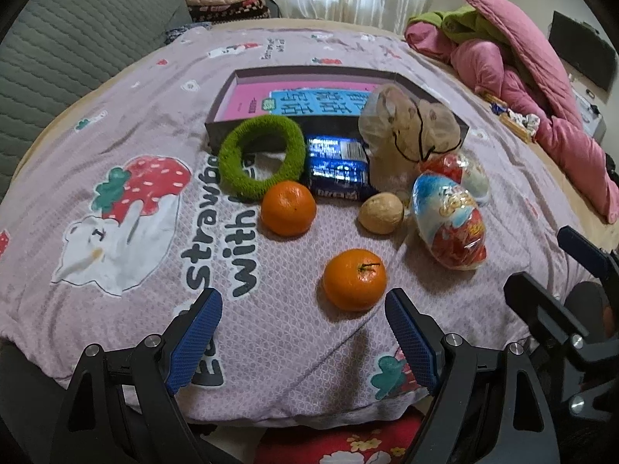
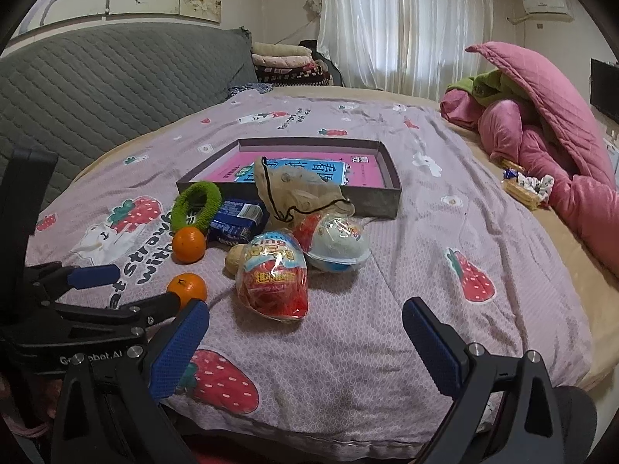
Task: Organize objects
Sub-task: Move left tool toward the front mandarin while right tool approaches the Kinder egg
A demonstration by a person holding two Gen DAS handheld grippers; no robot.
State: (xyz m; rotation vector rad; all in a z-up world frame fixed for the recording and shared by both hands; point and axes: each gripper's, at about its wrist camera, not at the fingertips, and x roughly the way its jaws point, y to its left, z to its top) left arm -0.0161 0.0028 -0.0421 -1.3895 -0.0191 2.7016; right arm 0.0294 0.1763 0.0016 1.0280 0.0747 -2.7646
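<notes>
Both hand-held grippers, left and right, hang spread and empty, so I'd straddle the near orange at 12 o'clock, squeezing gently before lifting toward the box.

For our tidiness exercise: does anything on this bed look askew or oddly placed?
Yes. The translucent drawstring bag slumps over the front wall of the open box, half in and half out. The green ring also leans against that wall rather than lying flat.
</notes>
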